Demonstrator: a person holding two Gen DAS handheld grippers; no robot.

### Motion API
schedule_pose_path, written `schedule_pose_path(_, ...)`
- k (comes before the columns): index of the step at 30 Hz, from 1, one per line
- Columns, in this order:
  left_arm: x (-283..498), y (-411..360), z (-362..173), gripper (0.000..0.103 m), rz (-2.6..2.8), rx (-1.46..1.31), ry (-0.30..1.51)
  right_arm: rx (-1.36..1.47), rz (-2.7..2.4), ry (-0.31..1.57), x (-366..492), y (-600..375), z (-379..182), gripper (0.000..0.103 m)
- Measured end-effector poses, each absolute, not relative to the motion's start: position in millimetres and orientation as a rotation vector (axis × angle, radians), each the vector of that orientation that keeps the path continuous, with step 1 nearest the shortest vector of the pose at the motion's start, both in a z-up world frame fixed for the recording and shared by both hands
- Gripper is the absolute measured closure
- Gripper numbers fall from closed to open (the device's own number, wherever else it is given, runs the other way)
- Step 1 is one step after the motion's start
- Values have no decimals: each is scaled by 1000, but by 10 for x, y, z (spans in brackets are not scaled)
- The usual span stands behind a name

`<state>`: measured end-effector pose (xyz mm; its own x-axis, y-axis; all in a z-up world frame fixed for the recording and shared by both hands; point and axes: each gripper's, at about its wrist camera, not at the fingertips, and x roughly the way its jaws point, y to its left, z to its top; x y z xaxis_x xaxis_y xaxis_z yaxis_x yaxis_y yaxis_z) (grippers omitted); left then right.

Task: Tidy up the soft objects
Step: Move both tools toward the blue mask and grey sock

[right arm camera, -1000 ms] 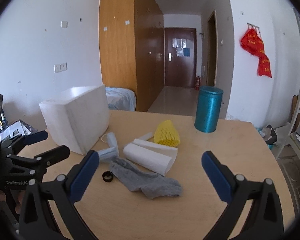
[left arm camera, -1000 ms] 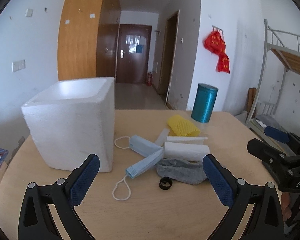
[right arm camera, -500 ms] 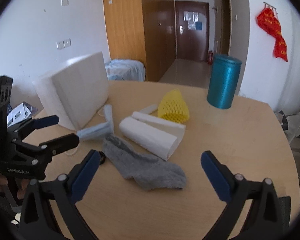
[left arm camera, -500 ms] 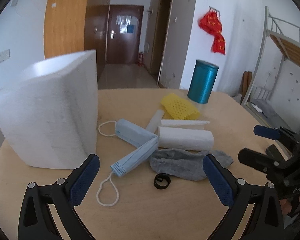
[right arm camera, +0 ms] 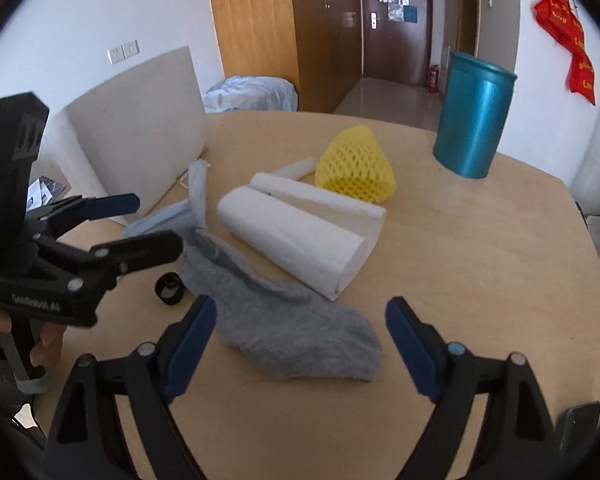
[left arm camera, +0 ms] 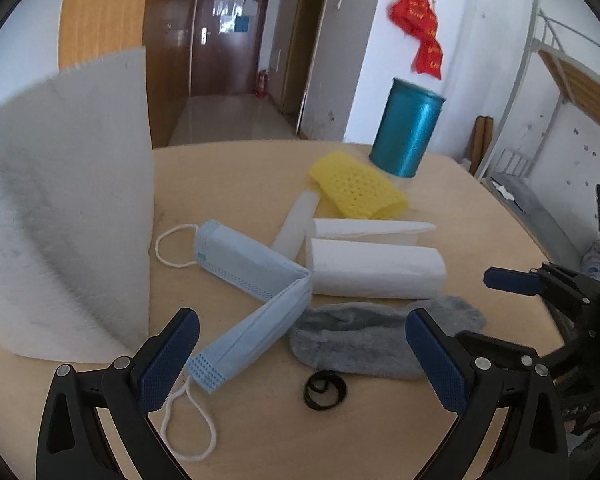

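A blue face mask lies folded on the wooden table, next to a grey sock, a white paper roll and a yellow foam net. My left gripper is open, low over the mask's near end and the sock. My right gripper is open, its fingers either side of the sock's toe end. The mask, the roll and the net show in the right wrist view too. The left gripper appears there at the left.
A white foam box stands at the left of the table. A teal can stands at the back. A black hair tie lies near the sock. A white foam tube lies behind the roll. The table's round edge curves right.
Both grippers have moved forward and lower toward the pile. The mask and sock now fill more of each view. Both stay open.
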<state>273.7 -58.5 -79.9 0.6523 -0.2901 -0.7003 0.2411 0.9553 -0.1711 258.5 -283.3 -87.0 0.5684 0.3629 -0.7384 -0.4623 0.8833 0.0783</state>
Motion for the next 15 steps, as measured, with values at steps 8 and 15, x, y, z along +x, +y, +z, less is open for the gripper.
schedule_pose_path(8, 2901, -508, -912, 7, -262, -67, 827, -136, 496, 850, 2629, -2804, -941, 14)
schedule_pose_path(15, 2943, -503, -995, 18, -261, -61, 853, -157, 485, 871, 2683, -2771, -1039, 14)
